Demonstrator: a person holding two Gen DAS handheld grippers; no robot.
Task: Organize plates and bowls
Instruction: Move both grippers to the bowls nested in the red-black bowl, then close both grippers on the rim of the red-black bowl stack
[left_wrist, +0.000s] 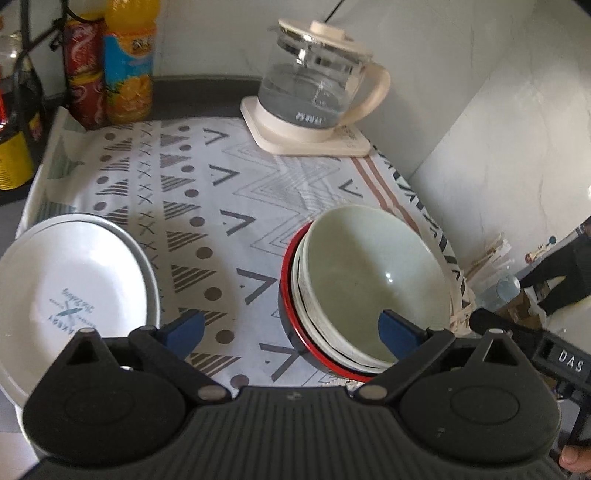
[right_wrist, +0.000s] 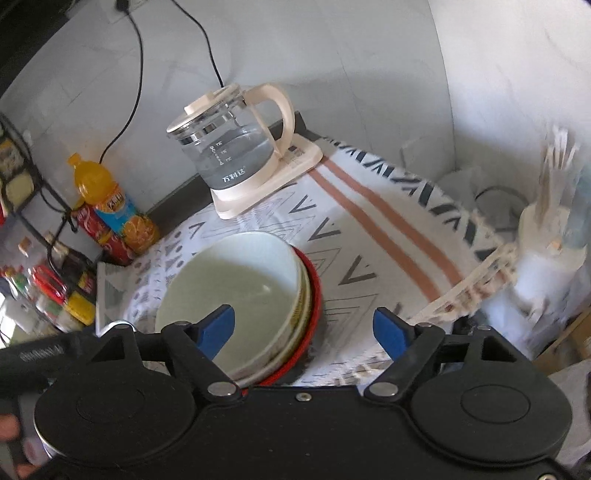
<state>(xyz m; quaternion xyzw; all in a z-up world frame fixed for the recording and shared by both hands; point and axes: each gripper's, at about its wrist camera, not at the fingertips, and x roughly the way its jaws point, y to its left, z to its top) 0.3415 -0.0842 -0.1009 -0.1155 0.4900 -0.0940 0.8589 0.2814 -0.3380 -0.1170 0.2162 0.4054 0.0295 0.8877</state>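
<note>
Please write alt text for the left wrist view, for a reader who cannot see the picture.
The open left claw hovers above a patterned cloth, between stacked white plates on its left and nested bowls, pale green on top, on its right. Behind stand a glass kettle holding water, an orange juice bottle and a red can.

Glossy glazed bowls (left_wrist: 373, 280) & plates (left_wrist: 74, 280), matt printed cloth (left_wrist: 229, 192), clear glass kettle (left_wrist: 314, 88) w/ plastic handle.

free: bare cloth (left_wrist: 229, 192) mid-surface between plates (left_wrist: 74, 280) at left and bowl stack (left_wrist: 369, 284) at right | blocked far: kettle (left_wrist: 314, 81) far right, bottles (left_wrist: 129, 66) far left | right: wall (left_wrist: 498, 110) close beside bowls
</note>
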